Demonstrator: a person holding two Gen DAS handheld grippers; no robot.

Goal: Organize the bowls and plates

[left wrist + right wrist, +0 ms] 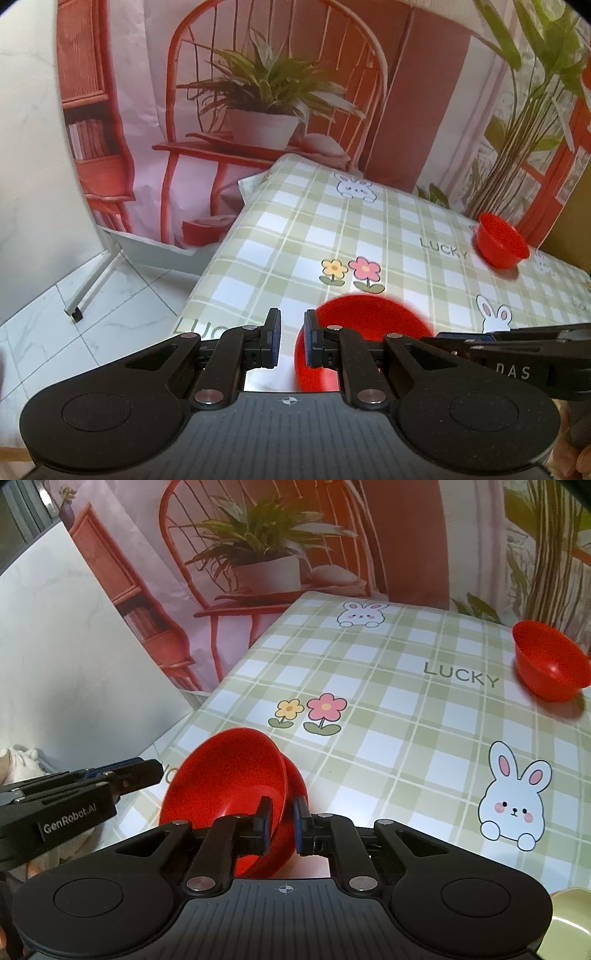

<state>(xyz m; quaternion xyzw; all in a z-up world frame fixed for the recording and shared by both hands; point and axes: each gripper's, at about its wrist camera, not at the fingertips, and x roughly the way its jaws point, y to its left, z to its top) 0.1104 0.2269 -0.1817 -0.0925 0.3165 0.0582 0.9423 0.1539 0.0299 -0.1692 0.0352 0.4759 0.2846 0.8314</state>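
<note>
Left wrist view: the left gripper (291, 338) has its jaws nearly pressed together on nothing, beside a blurred red bowl (369, 321); a second red bowl (501, 240) sits far off on the checked tabletop (295, 236).

Right wrist view: the right gripper (283, 821) jaws pinch the tilted bowl's rim (two nested, it seems).

I read "LUCKY" printed on the checked tablecloth (369, 686) over the desk. "GenRobot.AI" is on the side of the left gripper (147, 770), and "DAS" on the right gripper (448, 336).
</note>
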